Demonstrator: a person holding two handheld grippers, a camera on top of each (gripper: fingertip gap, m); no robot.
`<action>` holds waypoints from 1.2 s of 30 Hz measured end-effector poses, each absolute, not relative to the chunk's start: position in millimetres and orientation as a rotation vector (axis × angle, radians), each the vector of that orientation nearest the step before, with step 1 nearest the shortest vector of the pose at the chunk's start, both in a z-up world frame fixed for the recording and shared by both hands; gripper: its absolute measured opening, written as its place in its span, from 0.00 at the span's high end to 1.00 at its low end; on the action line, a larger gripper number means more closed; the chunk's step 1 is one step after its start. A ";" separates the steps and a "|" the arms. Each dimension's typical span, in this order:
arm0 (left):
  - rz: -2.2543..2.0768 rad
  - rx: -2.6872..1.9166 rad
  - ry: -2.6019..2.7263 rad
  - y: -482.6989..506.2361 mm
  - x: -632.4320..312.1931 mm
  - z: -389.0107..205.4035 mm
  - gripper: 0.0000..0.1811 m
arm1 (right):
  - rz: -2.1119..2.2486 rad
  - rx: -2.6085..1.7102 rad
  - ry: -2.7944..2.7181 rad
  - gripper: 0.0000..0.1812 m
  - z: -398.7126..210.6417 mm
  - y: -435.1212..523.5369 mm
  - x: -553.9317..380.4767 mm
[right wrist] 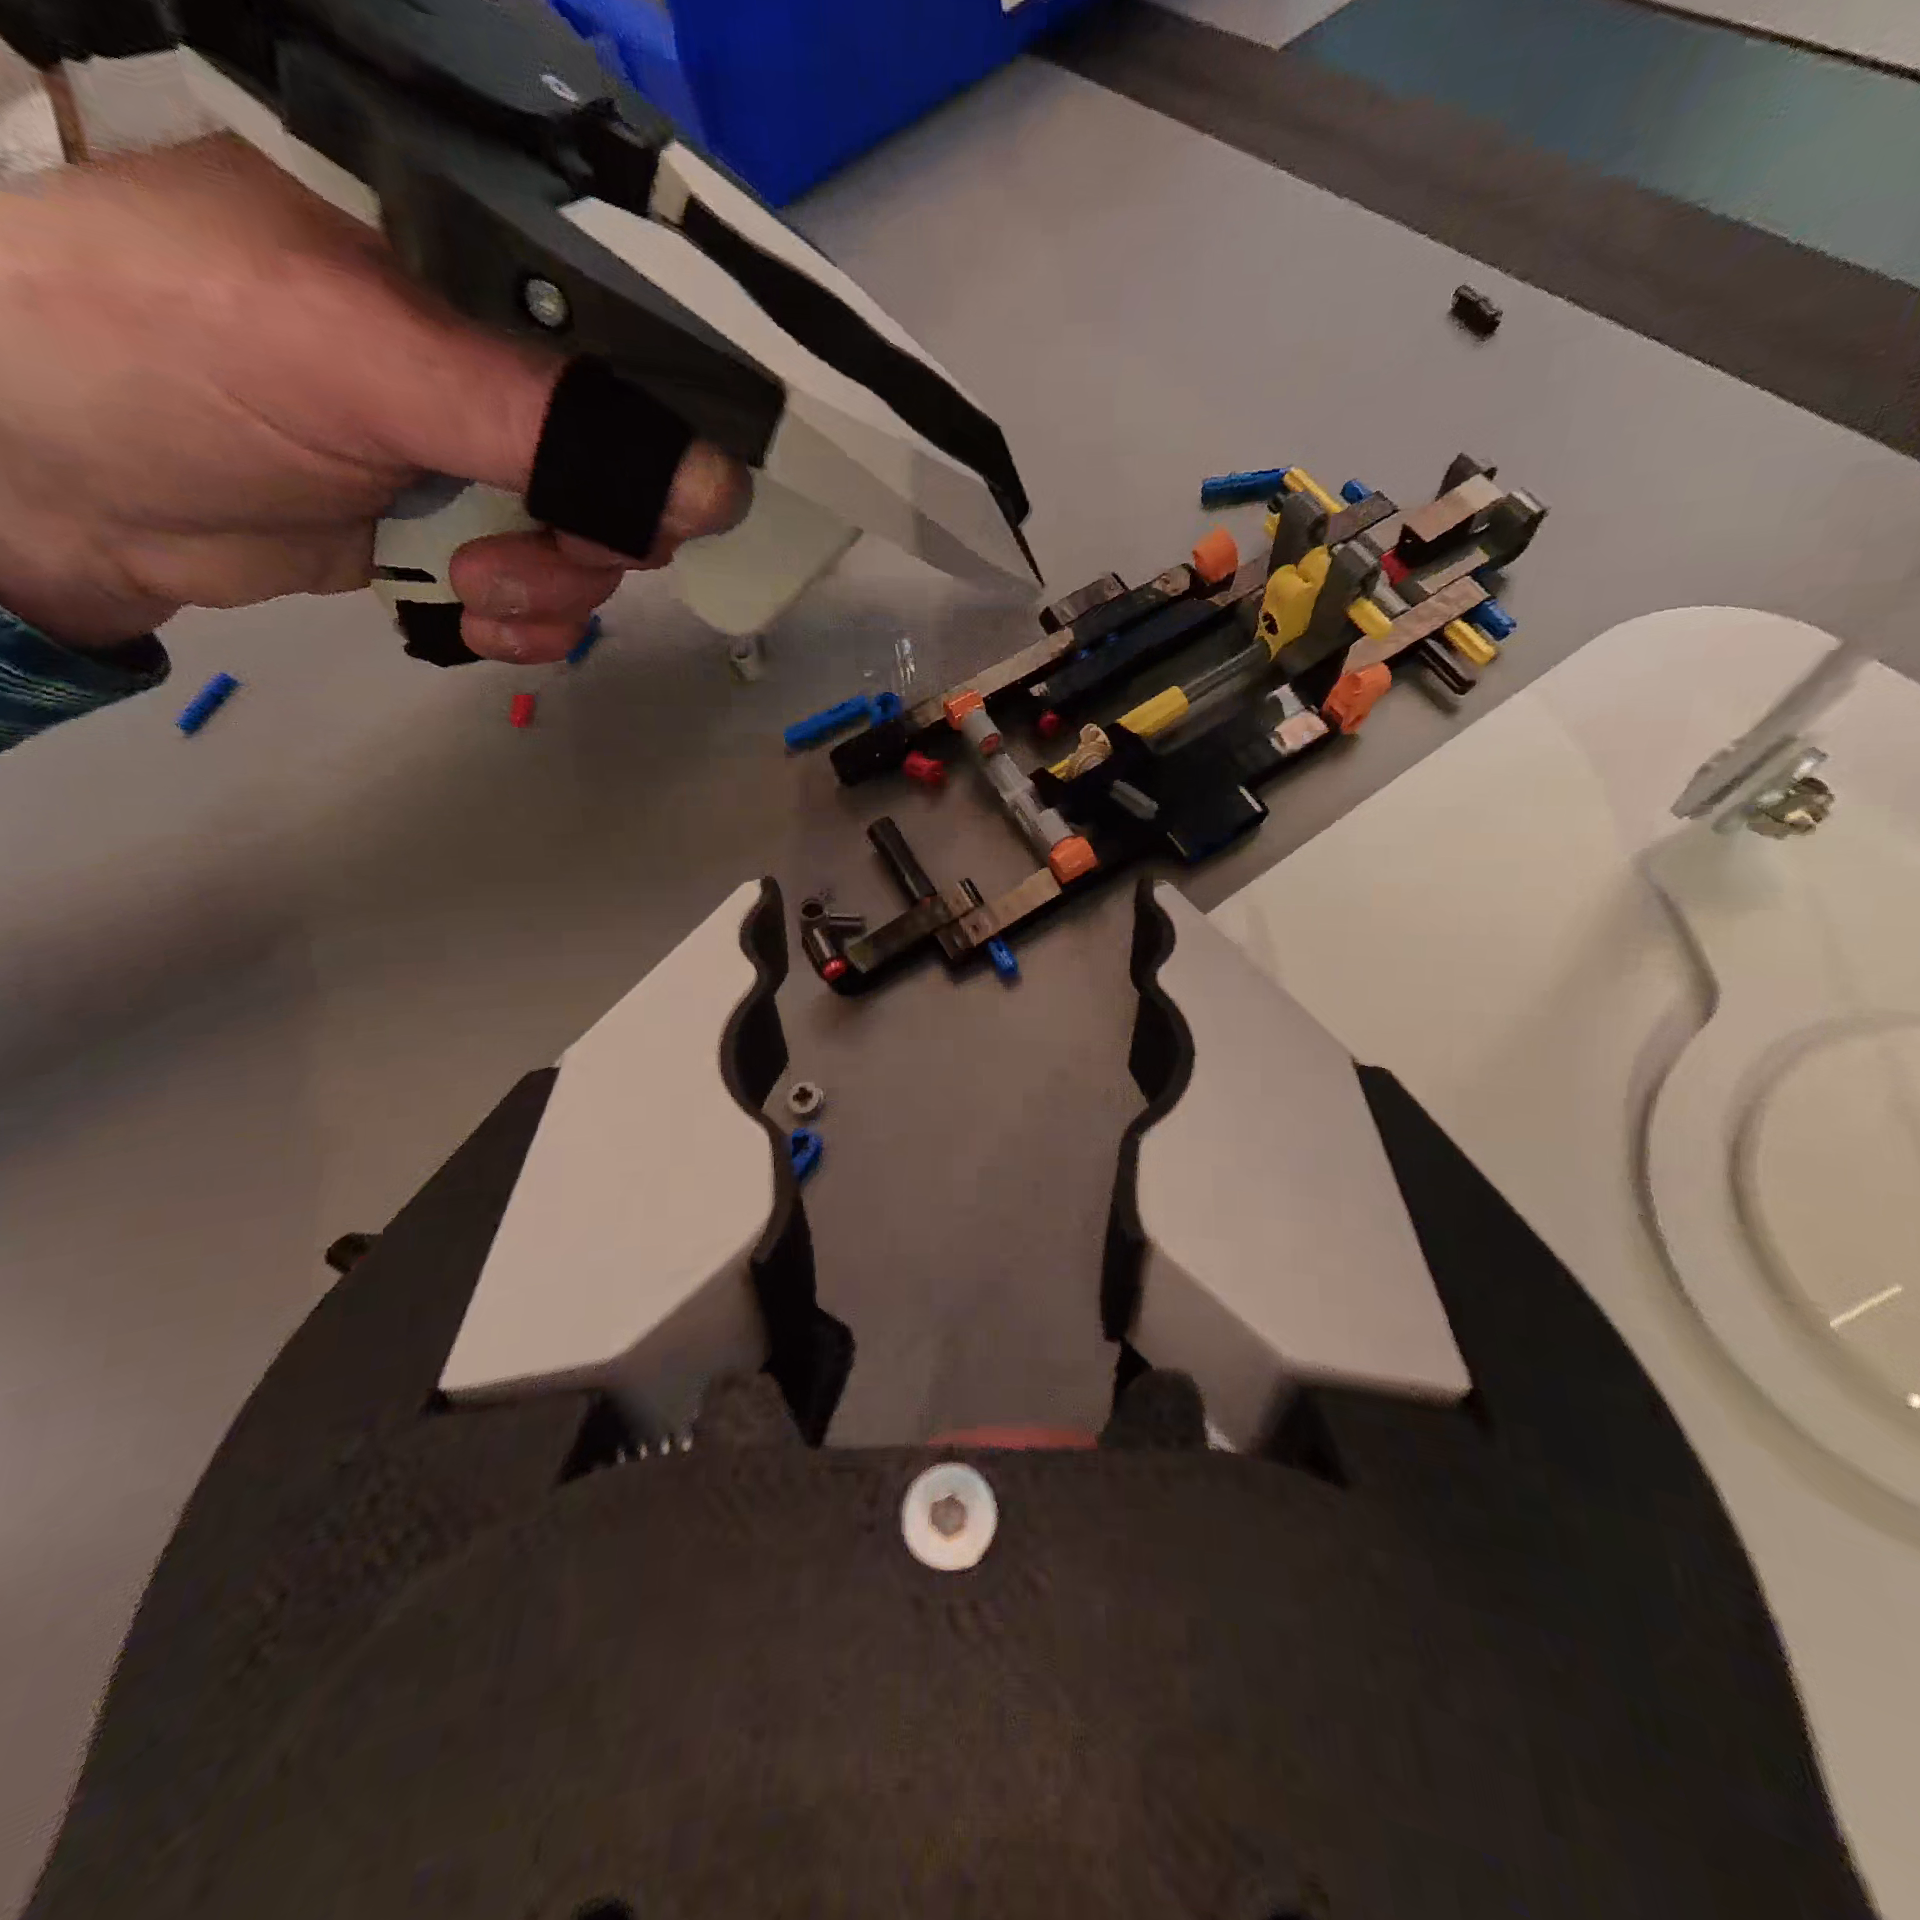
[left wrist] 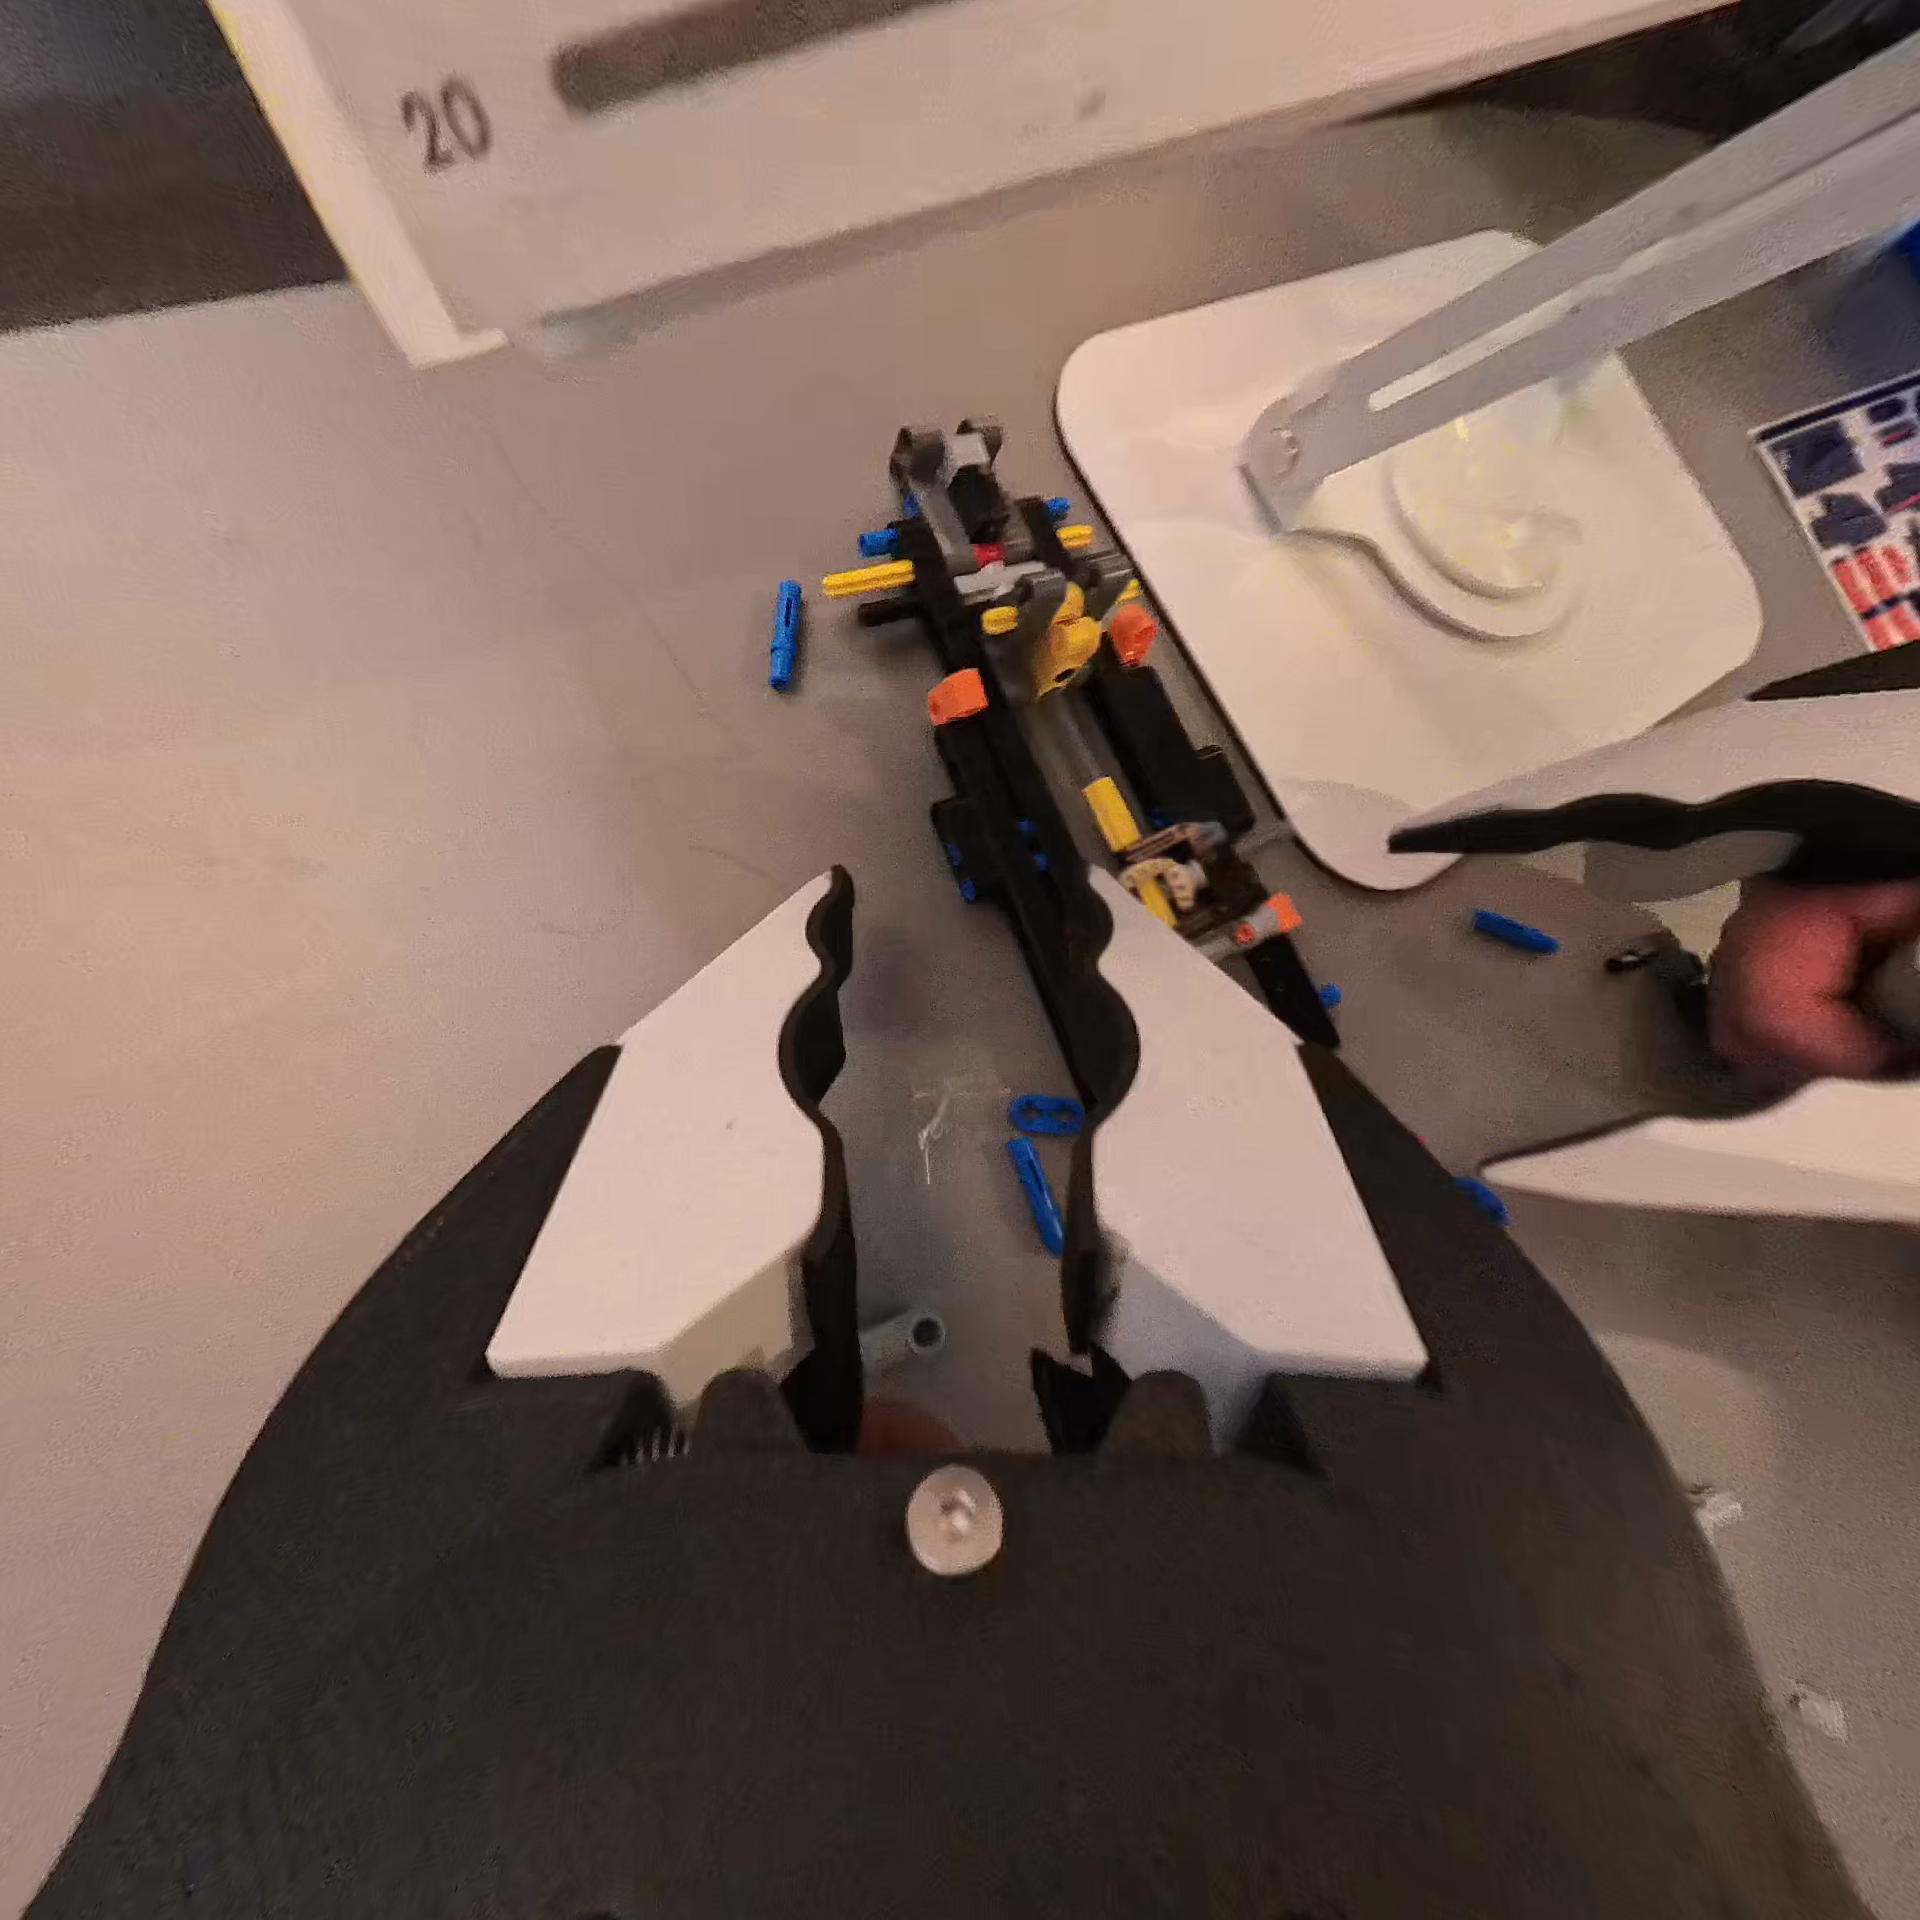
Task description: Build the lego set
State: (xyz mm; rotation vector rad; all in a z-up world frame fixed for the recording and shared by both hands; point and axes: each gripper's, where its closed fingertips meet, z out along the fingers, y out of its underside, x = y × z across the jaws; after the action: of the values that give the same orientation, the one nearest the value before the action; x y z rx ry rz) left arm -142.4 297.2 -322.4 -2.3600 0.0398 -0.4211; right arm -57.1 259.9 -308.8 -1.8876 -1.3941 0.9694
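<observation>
Right now both our grippers, left [left wrist: 961, 914] and right [right wrist: 951, 914], hang released and empty over the grey table [left wrist: 312, 831], where the half-built lego chassis [left wrist: 1049, 717] lies against the white stand base [left wrist: 1455, 644]. Careless descent could scatter blue pins [left wrist: 1036, 1193] lying loose beneath our fingers.

Soft indoor light, wide-angle warp, some blur

Even, warm-tinted light falls on the grey worktop [left wrist: 312, 831] with faint shadows. Glare sits on the white stand base [left wrist: 1455, 582]. Edges bend outward, and the white box [left wrist: 727, 187] and the person's hand [right wrist: 208, 416] look smeared.
</observation>
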 end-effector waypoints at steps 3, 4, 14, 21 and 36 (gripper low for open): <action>-0.477 -2.411 0.030 301.7 -136.3 -332.2 0.79 | 0.933 -1.918 -1.456 0.65 -317.3 259.3 -64.7; -0.476 -2.430 0.042 302.3 -134.6 -335.7 0.80 | 0.923 -1.928 -1.482 0.65 -320.7 258.3 -65.7; -0.546 -2.448 0.011 307.1 -125.3 -338.1 0.90 | 0.927 -1.947 -1.643 0.67 -333.5 242.1 -66.1; -0.521 -2.391 0.006 288.0 -118.7 -326.7 0.92 | 1.002 -1.903 -1.720 0.68 -331.1 221.0 -57.6; -0.759 -2.236 0.090 236.4 -68.9 -291.7 0.88 | 1.021 -1.684 -1.959 0.79 -331.4 155.8 -38.8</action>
State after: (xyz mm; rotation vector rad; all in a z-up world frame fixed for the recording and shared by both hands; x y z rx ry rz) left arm -68.9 236.4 -291.7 -2.2356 0.0903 -0.7587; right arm -38.8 155.8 -331.4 -1.6841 -1.9590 1.0215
